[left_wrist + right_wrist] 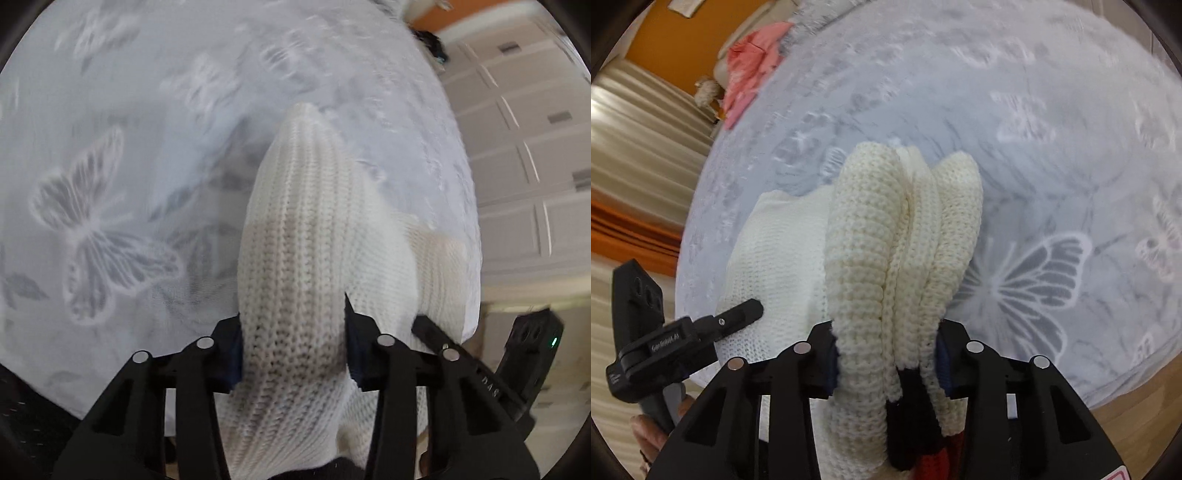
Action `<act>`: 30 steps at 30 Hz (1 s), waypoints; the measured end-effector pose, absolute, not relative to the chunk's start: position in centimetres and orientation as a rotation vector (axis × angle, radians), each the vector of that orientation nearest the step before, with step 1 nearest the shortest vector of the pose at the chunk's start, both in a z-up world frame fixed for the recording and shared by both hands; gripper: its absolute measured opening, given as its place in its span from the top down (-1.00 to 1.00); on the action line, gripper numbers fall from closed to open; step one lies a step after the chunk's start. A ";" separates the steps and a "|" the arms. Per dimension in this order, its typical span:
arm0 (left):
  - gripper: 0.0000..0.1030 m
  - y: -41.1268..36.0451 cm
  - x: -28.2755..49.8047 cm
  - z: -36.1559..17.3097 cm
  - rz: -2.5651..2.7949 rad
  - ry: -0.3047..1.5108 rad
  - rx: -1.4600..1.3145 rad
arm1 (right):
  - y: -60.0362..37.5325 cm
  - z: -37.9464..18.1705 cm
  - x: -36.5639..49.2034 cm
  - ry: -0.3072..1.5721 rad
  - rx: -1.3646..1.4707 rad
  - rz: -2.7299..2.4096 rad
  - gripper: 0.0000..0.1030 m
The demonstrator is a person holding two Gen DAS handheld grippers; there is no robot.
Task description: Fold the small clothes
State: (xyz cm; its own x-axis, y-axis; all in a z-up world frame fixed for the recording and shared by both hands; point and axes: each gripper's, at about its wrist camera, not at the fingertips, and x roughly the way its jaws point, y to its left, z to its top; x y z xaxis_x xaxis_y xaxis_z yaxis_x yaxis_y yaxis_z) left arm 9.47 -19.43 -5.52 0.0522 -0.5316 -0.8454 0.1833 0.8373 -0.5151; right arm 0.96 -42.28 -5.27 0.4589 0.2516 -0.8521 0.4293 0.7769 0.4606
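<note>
Both hand-held grippers, left (293,341) and right (886,354), are clamped on the cream sweater (295,240) over the butterfly bedspread (110,184), pink cloth (750,66) at 11 o'clock.

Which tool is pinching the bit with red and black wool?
The right tool. Its bunch of the cream knit shows black and red wool low down. The left tool pinches plain cream knit only.

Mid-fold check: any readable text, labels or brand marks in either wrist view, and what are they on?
"GenRobot.AI": on the left gripper's black housing.
"DAS": on the right gripper's black body.
Small white print lower on that housing: too small to read.
Red-edged label, bottom corner: cut off.
</note>
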 end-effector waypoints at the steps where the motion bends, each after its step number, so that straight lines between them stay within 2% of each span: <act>1: 0.21 -19.5 8.9 -4.0 -0.560 1.393 -0.267 | -41.8 -4.3 0.8 1.098 0.705 -0.113 0.25; 10: 0.21 -13.9 5.7 5.9 -0.562 1.209 -0.183 | -36.5 4.0 -0.7 0.972 0.631 -0.005 0.26; 19: 0.20 -8.0 3.4 12.8 -0.573 1.060 -0.200 | -30.3 11.5 -1.3 0.850 0.535 0.110 0.25; 25: 0.20 -4.9 3.5 16.5 -0.561 0.977 -0.193 | -27.0 14.6 0.6 0.805 0.473 0.176 0.25; 30: 0.20 -2.0 5.0 17.6 -0.512 0.942 -0.178 | -24.3 14.8 4.0 0.811 0.441 0.223 0.25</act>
State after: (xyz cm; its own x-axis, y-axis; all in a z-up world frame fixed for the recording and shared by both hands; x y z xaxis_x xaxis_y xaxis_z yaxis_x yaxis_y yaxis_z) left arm 5.02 -1.98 17.64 0.4794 -0.4928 -0.7261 0.3405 0.8671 -0.3637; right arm 4.02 -24.28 14.76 0.6720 0.3571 -0.6488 -0.0253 0.8866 0.4618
